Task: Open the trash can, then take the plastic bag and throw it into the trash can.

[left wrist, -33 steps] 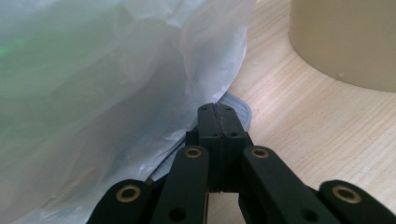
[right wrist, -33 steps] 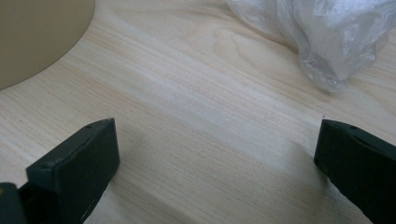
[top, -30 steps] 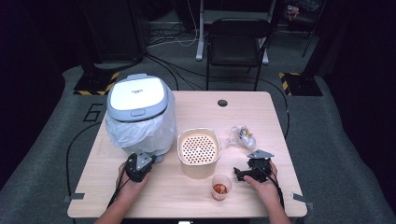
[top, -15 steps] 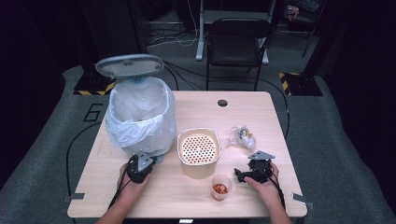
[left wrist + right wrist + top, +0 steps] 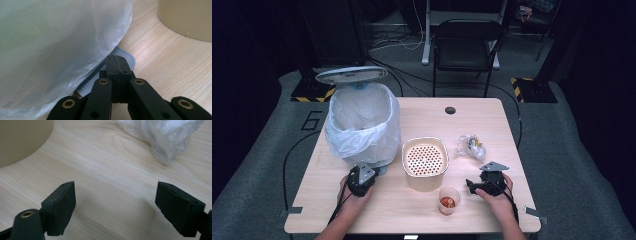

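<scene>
**A:** We are keeping the bin (image 5: 362, 125), at the left of the desk (image 5: 492, 120), open. Our left claw (image 5: 116, 62), pressed together, is bearing down on its pedal (image 5: 126, 53). The pedal is looking stiff, so we are pushing flat near its tip.

**B:** Our right claw (image 5: 115, 202) has just been closing, yet it is standing spread with nothing between. We are judging the wrapper (image 5: 165, 135) beyond it light, soft and slippery, so we are aiming for a bunched fold.

One bin (image 5: 362, 127), one colander (image 5: 425, 157), one cup (image 5: 448, 200), one crumpled bag (image 5: 471, 146).
</scene>
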